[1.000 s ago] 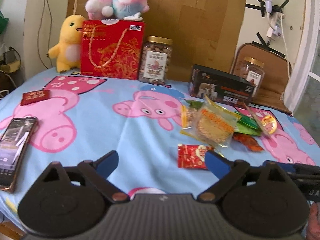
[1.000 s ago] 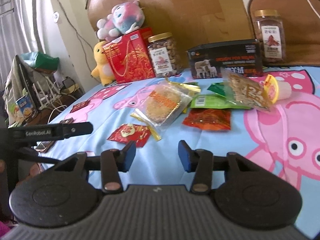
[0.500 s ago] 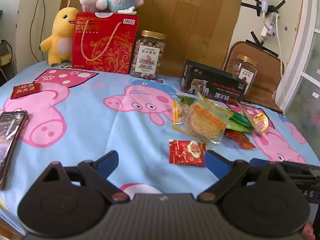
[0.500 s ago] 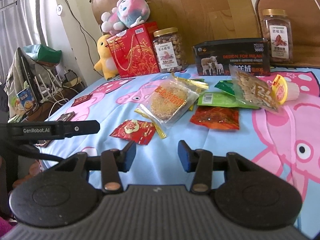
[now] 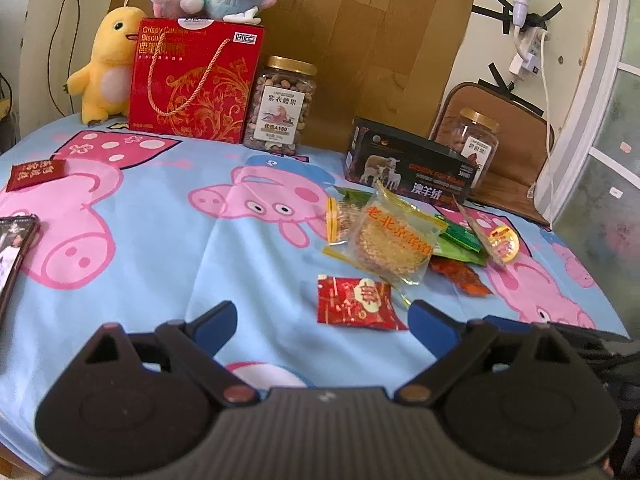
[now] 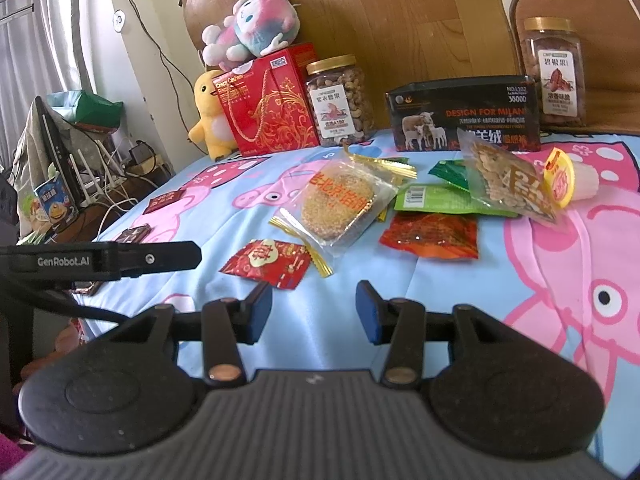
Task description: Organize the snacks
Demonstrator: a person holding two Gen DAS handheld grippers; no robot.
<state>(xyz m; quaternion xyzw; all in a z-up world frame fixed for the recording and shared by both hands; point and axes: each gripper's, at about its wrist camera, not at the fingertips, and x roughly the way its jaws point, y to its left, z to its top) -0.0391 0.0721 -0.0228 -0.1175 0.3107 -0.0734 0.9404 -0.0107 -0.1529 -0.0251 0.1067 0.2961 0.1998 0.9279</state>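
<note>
The snacks are not sorted yet. They lie in a loose heap in the middle right of the surface (image 5: 160,264): a clear cake packet (image 5: 394,238), green packets (image 6: 444,199), an orange-red packet (image 6: 432,235) and a seed bag (image 6: 508,178). A small red packet (image 5: 356,300) sits alone, low in the frame. The left hand-held gripper (image 5: 324,320) is wide and empty. The right hand-held gripper (image 6: 314,308) is part open, holding nothing.
</note>
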